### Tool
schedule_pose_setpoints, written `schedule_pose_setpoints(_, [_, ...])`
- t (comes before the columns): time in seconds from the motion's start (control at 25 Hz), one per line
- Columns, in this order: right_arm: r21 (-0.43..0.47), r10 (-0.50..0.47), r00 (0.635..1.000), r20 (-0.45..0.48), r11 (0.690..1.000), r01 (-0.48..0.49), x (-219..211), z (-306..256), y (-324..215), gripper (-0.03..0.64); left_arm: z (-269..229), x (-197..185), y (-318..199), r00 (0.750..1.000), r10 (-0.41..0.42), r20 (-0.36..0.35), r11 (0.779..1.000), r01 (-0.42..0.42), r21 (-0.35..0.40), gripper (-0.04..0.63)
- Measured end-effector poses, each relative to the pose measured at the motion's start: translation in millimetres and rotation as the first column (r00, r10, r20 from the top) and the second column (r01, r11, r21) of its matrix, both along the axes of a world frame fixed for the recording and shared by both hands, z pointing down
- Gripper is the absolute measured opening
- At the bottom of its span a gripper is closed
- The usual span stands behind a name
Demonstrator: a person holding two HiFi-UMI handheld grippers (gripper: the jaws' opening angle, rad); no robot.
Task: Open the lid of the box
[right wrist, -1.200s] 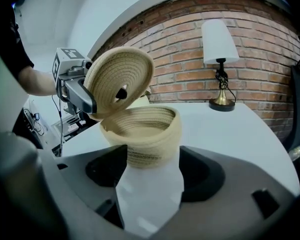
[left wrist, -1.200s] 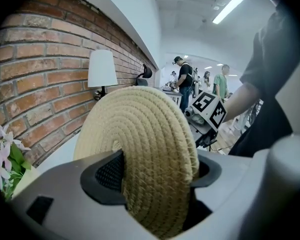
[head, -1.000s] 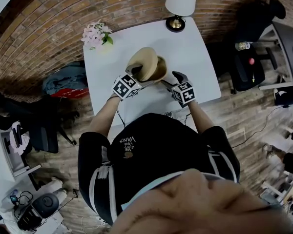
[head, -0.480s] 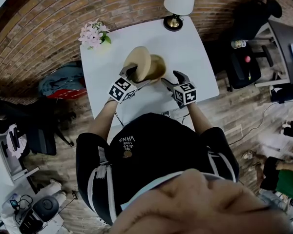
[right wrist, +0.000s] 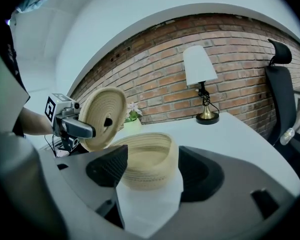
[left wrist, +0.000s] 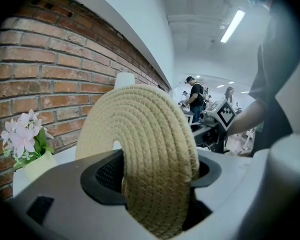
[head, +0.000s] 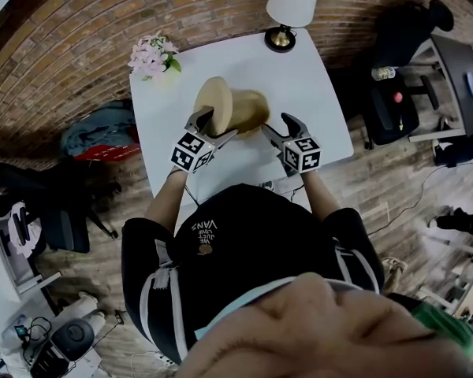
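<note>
I am gripping the open beige woven round box (right wrist: 149, 151) by its sides in my right gripper (right wrist: 152, 166), just above the white table (right wrist: 240, 134). My left gripper (left wrist: 157, 174) is clamping the round woven straw lid (left wrist: 140, 129) on edge between wide-set jaws, apart from the box.

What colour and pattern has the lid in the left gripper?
The lid is beige, woven rope coiled in rings; clearest in the left gripper view.

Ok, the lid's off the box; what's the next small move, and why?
Probably swing the left gripper leftward and lower the lid onto bare table: it's clamped on edge, clear of the box, which sits between the right gripper's jaws.
</note>
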State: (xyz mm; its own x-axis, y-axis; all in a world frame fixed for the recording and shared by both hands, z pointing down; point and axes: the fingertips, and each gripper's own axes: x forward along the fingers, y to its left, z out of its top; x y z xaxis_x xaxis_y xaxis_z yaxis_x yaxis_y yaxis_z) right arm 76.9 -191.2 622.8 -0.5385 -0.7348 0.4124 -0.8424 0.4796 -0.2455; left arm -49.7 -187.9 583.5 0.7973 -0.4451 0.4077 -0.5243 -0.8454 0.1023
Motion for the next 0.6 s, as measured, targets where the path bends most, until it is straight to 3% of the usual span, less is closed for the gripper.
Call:
schedule_pose_setpoints(0.24, [0.034,0.034,0.999,0.023,0.999,-0.035,-5,-12,-1,0.308,-2,-18,3,0.999,-0.044,-0.018,0.999,0.044,0.011,0.347])
schedule_pose_setpoints(0.4, [0.04,0.05,0.998,0.04,0.998,-0.052,-11,-17,0,0.244,-3,-29,3,0.996,-0.075,-0.041,0.997,0.076,0.011,0.345])
schedule_pose_setpoints(0.6, [0.049,0.046,0.998,0.045,0.998,-0.049,-19,-22,2,0.226,-3,-43,5,0.992,-0.11,-0.062,0.994,0.111,0.01,0.345])
